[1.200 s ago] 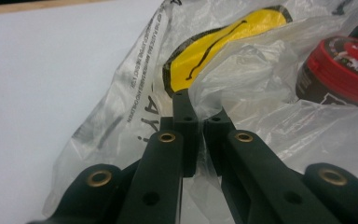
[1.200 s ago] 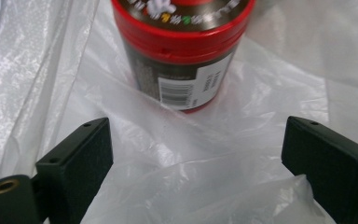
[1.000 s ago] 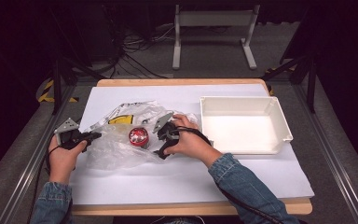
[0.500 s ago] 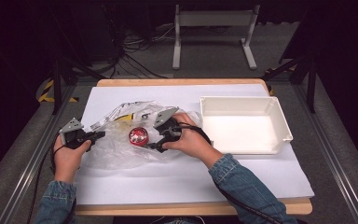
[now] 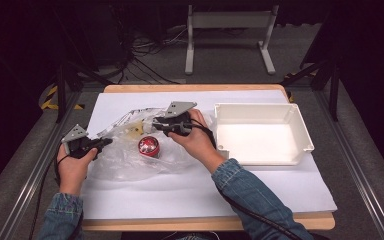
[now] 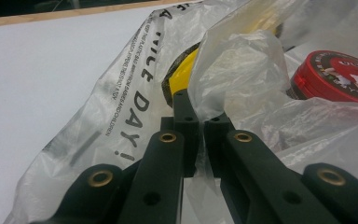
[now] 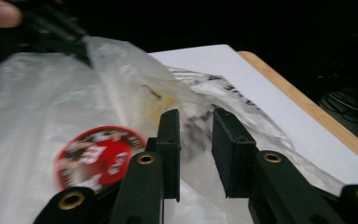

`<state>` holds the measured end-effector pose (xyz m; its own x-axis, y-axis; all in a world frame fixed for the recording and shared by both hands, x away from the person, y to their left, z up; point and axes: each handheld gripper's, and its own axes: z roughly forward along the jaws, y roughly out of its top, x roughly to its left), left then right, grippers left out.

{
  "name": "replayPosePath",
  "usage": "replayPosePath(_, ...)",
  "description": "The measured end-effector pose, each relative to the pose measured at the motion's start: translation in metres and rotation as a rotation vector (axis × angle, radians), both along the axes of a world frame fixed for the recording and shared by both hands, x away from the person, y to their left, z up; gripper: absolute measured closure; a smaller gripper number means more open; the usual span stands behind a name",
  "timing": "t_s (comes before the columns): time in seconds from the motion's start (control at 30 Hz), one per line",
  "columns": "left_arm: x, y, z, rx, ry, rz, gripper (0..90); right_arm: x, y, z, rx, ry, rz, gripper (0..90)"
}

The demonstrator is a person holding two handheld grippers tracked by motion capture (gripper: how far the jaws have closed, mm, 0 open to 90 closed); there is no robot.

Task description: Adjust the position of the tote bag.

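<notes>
Left gripper (image 6: 200, 135) pinching plastic bag (image 5: 125, 160), right gripper (image 7: 196, 140) closing, red tin (image 5: 149, 146) inside.

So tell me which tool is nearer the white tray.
Right. The right tool hovers over the plastic bag, just left of the white tray. The left tool pinches the bag's far left edge, much farther away.

From high overhead we look forward and down across the surface (image 5: 280, 190), while both gripper views ride in close, sharing the plastic bag (image 6: 121, 121) and red tin (image 7: 95, 156).
</notes>
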<state>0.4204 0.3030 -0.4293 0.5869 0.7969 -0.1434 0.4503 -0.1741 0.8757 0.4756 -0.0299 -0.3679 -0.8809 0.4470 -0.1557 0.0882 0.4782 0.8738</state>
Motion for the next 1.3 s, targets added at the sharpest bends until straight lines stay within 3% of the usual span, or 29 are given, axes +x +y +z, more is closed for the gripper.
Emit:
replayPosePath(0.07,0.001,-0.002,0.0,0.007,-0.001,-0.008,88.0,0.009,0.001,-0.006,0.013,-0.015,-0.054,73.5)
replayPosePath(0.2,0.002,-0.004,-0.002,0.019,0.006,-0.019,88.0,0.021,0.001,-0.017,0.012,0.001,-0.136,75.1)
replayPosePath(0.27,0.003,-0.005,-0.004,0.021,0.012,-0.019,88.0,0.029,0.002,-0.026,-0.027,0.024,-0.193,75.3)
replayPosePath(0.3,0.003,-0.005,-0.005,0.023,0.017,-0.02,88.0,0.038,0.003,-0.037,-0.087,0.04,-0.233,74.2)
replayPosePath(0.37,0.004,-0.006,-0.007,0.03,0.019,-0.021,88.0,0.041,0.003,-0.04,-0.107,0.042,-0.245,72.1)
replayPosePath(0.5,0.007,-0.005,-0.013,0.045,0.05,-0.013,87.5,0.052,0.006,-0.06,-0.178,0.113,-0.272,63.2)
replayPosePath(0.53,0.007,-0.005,-0.013,0.045,0.05,-0.013,87.1,0.052,0.006,-0.06,-0.178,0.113,-0.272,63.2)
replayPosePath(0.57,0.008,-0.004,-0.016,0.047,0.061,-0.013,85.8,0.051,0.006,-0.064,-0.22,0.124,-0.262,56.7)
replayPosePath(0.63,0.008,-0.003,-0.018,0.049,0.081,-0.024,84.7,0.05,0.007,-0.065,-0.231,0.125,-0.255,54.9)
replayPosePath(0.7,0.006,-0.001,-0.017,0.042,0.078,-0.027,79.2,0.045,0.006,-0.061,-0.241,0.108,-0.237,44.4)
replayPosePath(0.73,0.006,0.0,-0.017,0.034,0.079,-0.032,79.2,0.045,0.006,-0.061,-0.241,0.108,-0.237,44.4)
replayPosePath(0.77,0.004,0.001,-0.015,0.013,0.067,-0.049,75.4,0.043,0.005,-0.058,-0.215,0.103,-0.235,37.6)
replayPosePath(0.9,0.0,0.003,-0.01,-0.001,0.056,-0.051,63.6,0.036,-0.001,-0.045,-0.126,0.083,-0.218,33.1)
replayPosePath(0.97,0.0,0.004,-0.007,-0.003,0.051,-0.056,60.0,0.035,-0.002,-0.042,-0.11,0.08,-0.21,32.3)
replayPosePath(1.03,-0.002,0.004,-0.004,-0.013,0.048,-0.056,58.5,0.029,-0.004,-0.032,-0.057,0.074,-0.178,30.1)
replayPosePath(1.07,-0.002,0.004,-0.003,-0.012,0.044,-0.053,52.2,0.021,-0.006,-0.024,-0.028,0.074,-0.14,28.9)
replayPosePath(1.1,-0.002,0.003,-0.003,-0.011,0.044,-0.051,52.2,0.021,-0.006,-0.024,-0.028,0.074,-0.14,28.9)
replayPosePath(1.3,-0.008,0.004,0.01,-0.02,0.037,-0.063,28.9,-0.001,-0.01,-0.007,0.024,0.093,-0.058,24.6)
